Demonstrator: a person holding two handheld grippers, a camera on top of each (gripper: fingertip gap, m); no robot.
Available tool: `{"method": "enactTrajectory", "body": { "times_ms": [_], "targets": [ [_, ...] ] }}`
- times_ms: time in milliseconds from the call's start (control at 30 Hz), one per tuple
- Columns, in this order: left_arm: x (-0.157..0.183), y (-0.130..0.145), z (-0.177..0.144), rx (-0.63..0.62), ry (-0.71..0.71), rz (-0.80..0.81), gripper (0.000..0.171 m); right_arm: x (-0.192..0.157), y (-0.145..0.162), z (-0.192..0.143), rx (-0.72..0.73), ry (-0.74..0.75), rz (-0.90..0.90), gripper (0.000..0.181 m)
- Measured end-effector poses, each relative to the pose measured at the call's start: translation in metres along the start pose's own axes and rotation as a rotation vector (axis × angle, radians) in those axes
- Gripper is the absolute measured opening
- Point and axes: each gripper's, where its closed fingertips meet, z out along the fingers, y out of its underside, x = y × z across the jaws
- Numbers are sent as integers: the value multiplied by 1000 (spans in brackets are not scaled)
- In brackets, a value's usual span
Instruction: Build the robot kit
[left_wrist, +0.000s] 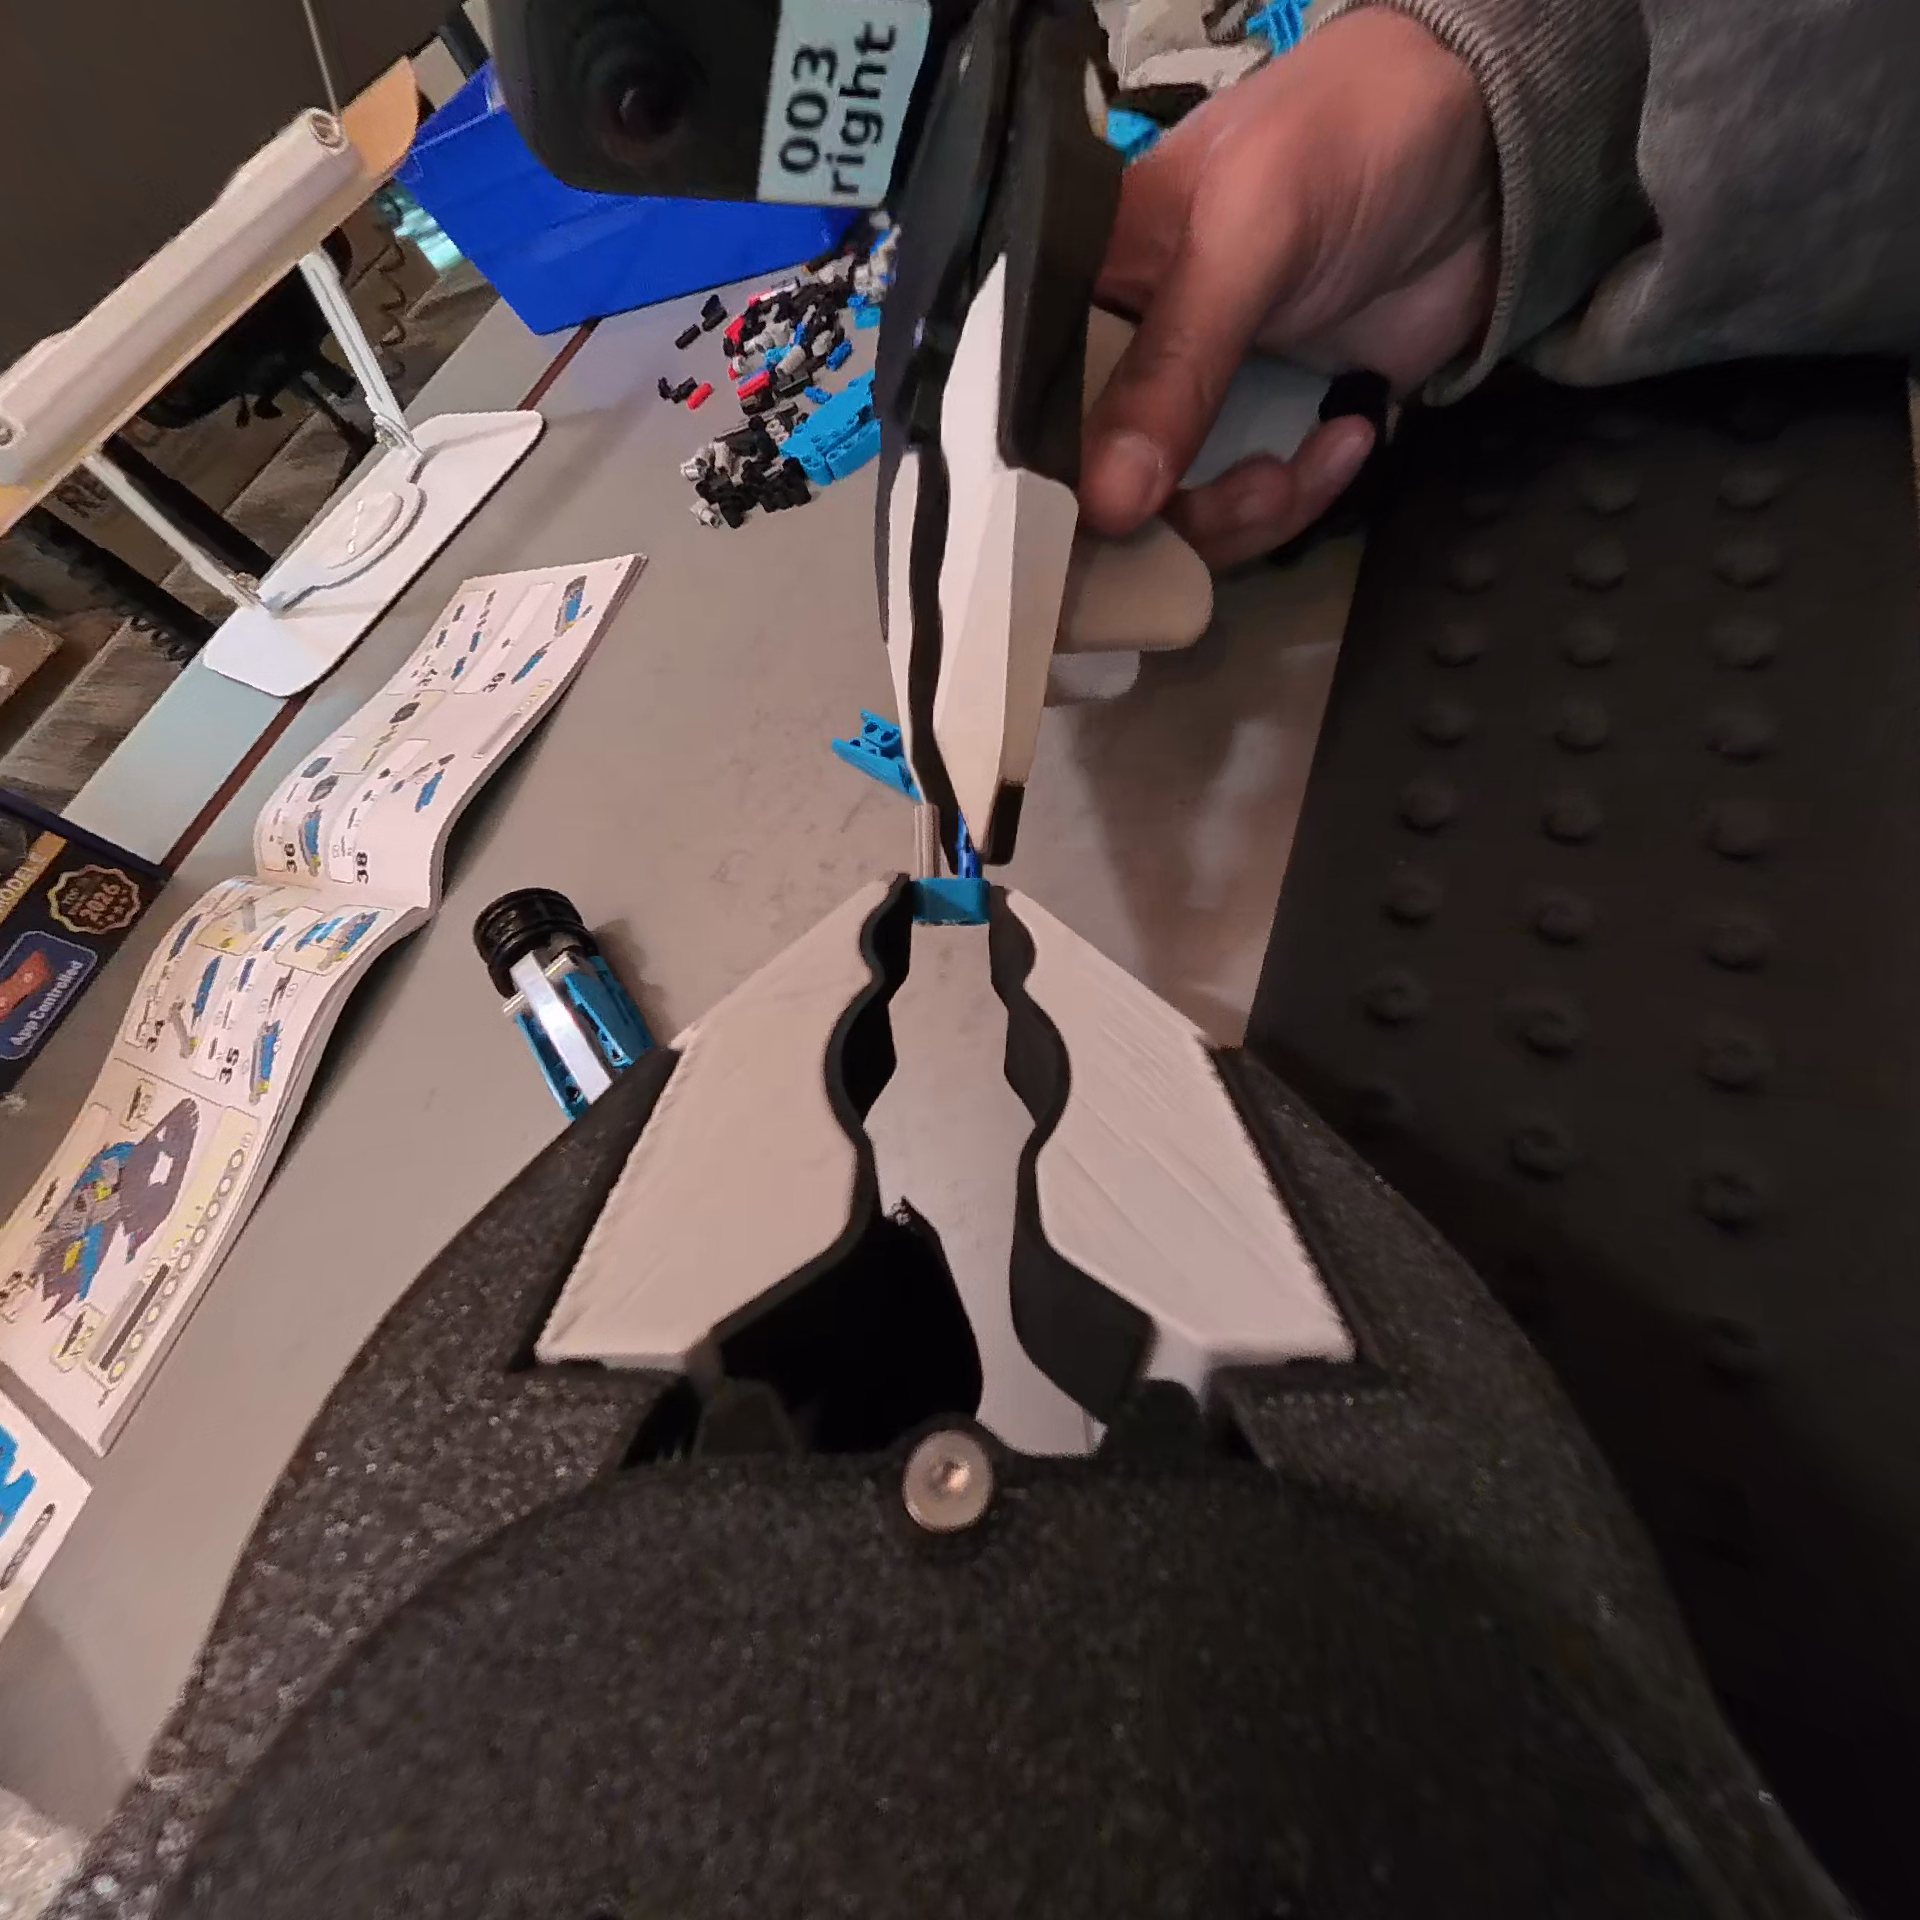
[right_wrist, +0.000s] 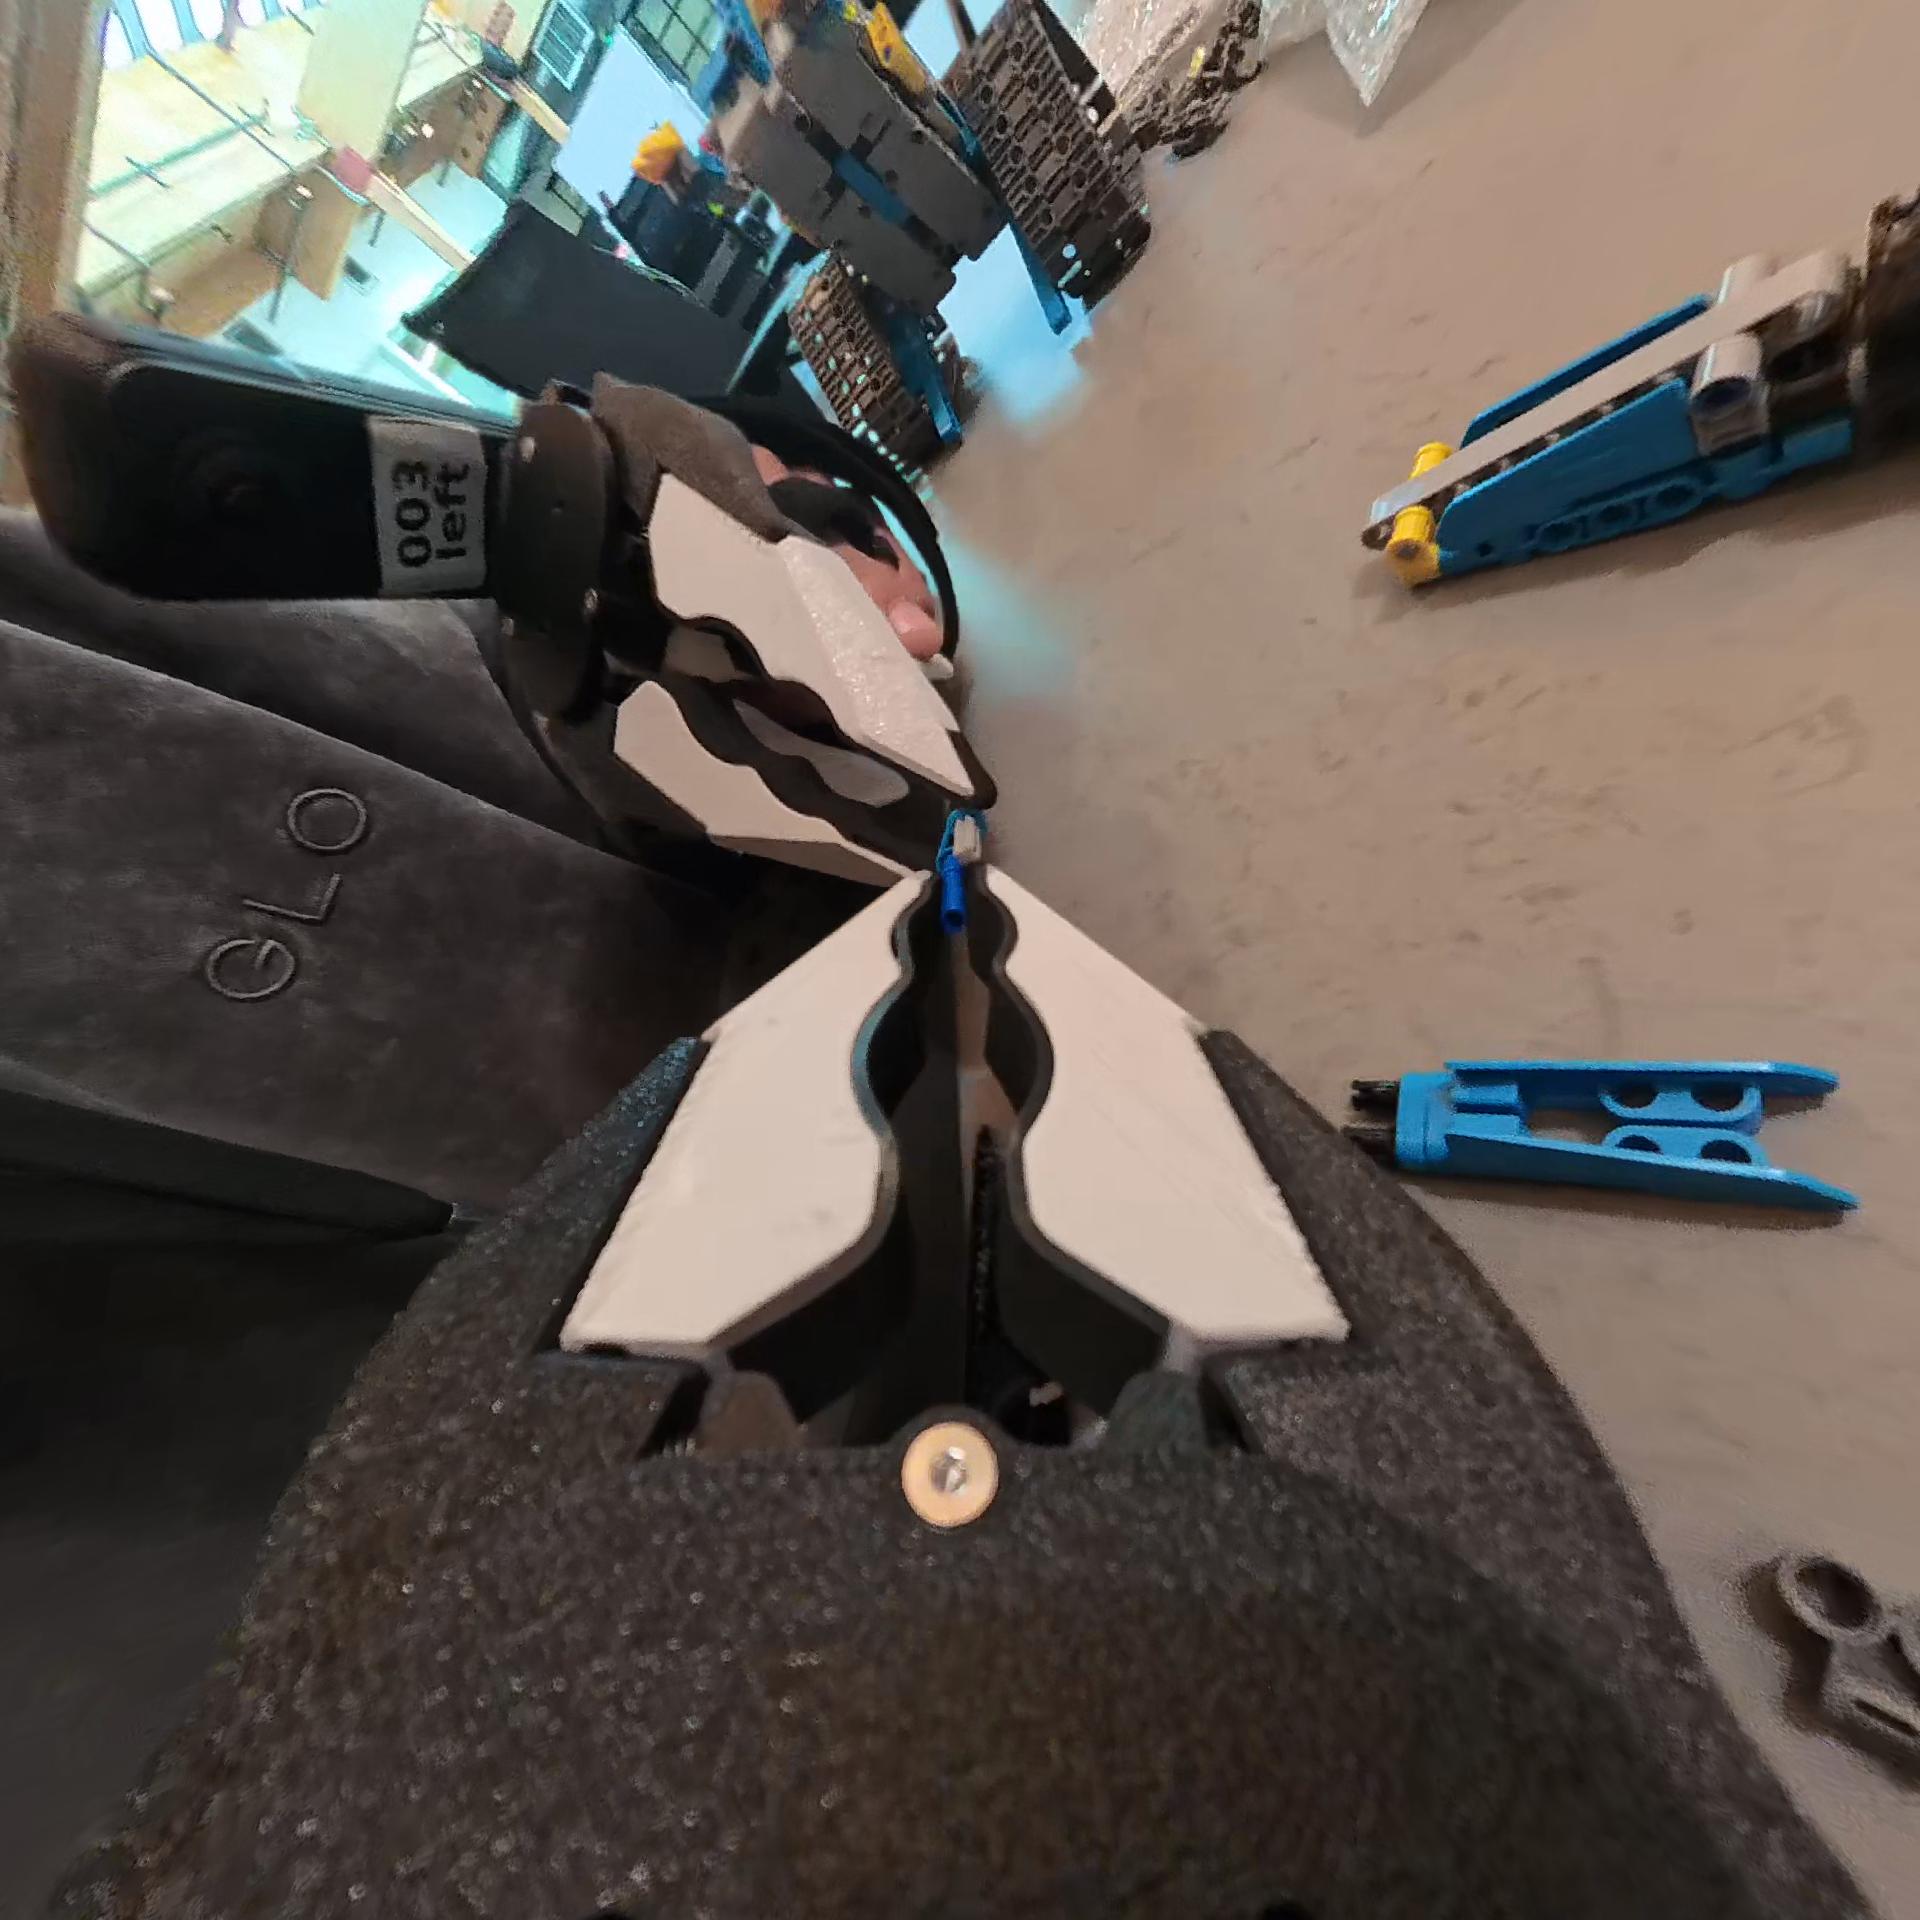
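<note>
Left gripper (left_wrist: 951, 902) jaws clamp a small sky-blue plastic brick (left_wrist: 948, 900); right gripper (right_wrist: 958, 896) jaws pinch a dark-blue plastic pin (right_wrist: 952, 902) — apparently touching; keep both aligned.

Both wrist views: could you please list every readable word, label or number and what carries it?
Writing not quoted; it stands on:
White sticker, upper left wrist view.
White label, right wrist view.
Open booklet: page numbers.
Dark box: badge lettering.
Dark fabric: embossed letters.
</note>
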Motion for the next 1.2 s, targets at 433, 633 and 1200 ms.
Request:
{"method": "enactTrajectory", "body": {
  "times_ms": [433, 633, 1200],
  "targets": [
    [0, 9, 5, -59, -17, 31, 12, 9, 4, 4, -33, 115, -62, 4],
    [-2, 12, 6, -78, -33, 47, 12, 14, 4, 6, -48, 214, -131, 4],
    [5, 26, 15, -143, 28, 32, 14, 26, 14, 6, -97, 258, -129, 4]
  ]
}}
